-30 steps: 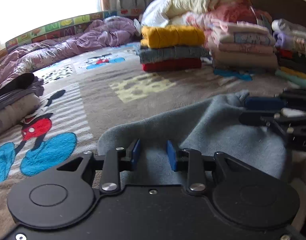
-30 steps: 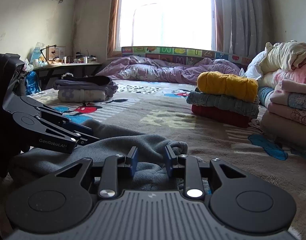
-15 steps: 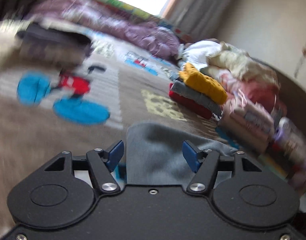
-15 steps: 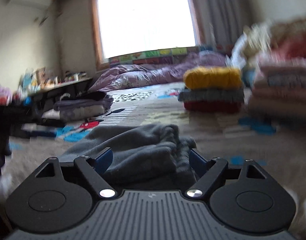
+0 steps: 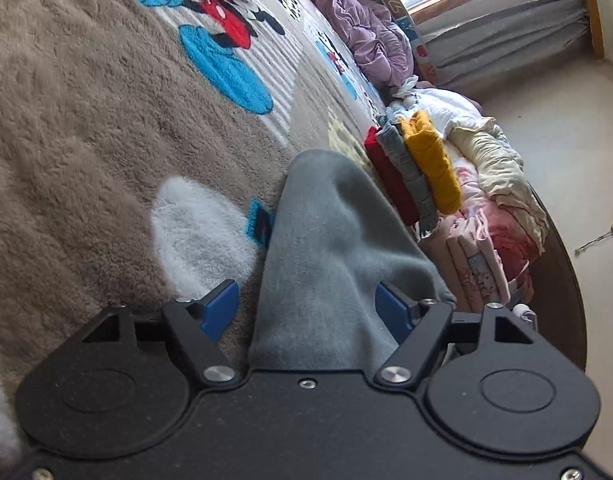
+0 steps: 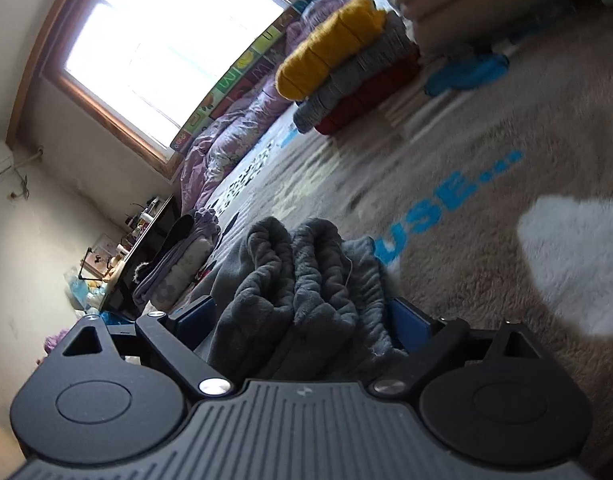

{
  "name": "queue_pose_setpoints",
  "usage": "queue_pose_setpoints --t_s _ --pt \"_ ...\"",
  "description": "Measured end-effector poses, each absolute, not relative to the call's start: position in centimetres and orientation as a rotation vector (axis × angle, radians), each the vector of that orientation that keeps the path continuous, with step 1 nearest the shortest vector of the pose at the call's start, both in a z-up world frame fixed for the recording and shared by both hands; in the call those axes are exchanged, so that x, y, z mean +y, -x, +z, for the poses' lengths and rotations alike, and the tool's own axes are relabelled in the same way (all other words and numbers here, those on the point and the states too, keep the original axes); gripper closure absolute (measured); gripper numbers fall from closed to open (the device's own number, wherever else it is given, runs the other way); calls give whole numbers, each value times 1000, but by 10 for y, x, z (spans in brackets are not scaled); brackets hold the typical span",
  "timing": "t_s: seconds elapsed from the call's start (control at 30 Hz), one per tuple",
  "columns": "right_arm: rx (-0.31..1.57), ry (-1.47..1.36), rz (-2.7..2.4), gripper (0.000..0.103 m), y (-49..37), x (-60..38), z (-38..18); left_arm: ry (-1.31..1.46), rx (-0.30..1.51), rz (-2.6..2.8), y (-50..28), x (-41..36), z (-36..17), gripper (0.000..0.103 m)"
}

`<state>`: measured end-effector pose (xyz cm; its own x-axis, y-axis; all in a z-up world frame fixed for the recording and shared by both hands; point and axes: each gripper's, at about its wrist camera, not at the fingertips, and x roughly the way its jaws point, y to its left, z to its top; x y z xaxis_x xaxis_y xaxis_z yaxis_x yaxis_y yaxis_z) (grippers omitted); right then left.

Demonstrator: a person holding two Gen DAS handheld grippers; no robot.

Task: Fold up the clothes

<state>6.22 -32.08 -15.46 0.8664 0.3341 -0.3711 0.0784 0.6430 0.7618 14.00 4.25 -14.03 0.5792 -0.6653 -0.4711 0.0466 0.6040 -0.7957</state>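
The grey garment (image 5: 338,264) lies on the bed blanket (image 5: 86,152), its long axis running straight ahead between both grippers' 2 spread fingers. The left gripper (image 5: 306,310) and right gripper (image 6: 302,320) straddle it unclenched, equally near.

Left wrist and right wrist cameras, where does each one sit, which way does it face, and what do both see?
Left wrist: sits behind the open left gripper, rolled sideways, looking along the smooth grey fleece garment across the brown cartoon-print blanket.
Right wrist: sits behind the open right gripper, also tilted, facing the garment's bunched end and the bright window.
Shared: the garment, the blanket, and the yellow, grey and red folded stack.
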Motion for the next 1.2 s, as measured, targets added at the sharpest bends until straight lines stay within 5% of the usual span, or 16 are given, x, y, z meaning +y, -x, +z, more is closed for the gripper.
queue_pose_setpoints --t_s 0.1,0.37,0.47,0.6,0.83,1.1,1.2 --pt "570 -900 170 0 -73 -322 -159 841 857 -498 -146 37 -140 23" --pt "627 -1017 209 1 -92 -321 -159 787 848 -524 -148 12 -141 25" --pt "659 -934 166 11 -100 -309 -157 766 844 -514 -147 8 -142 30" --pt "654 -878 125 33 -97 -304 -152 754 836 -520 -144 10 -139 53" --pt "564 -913 177 44 -72 -312 -147 779 771 -601 -135 13 -123 65" --pt "457 -918 180 46 -35 -320 -114 784 819 -640 -131 9 -120 64" --pt "533 -817 89 32 -33 -320 -121 771 861 -638 -131 6 -125 43"
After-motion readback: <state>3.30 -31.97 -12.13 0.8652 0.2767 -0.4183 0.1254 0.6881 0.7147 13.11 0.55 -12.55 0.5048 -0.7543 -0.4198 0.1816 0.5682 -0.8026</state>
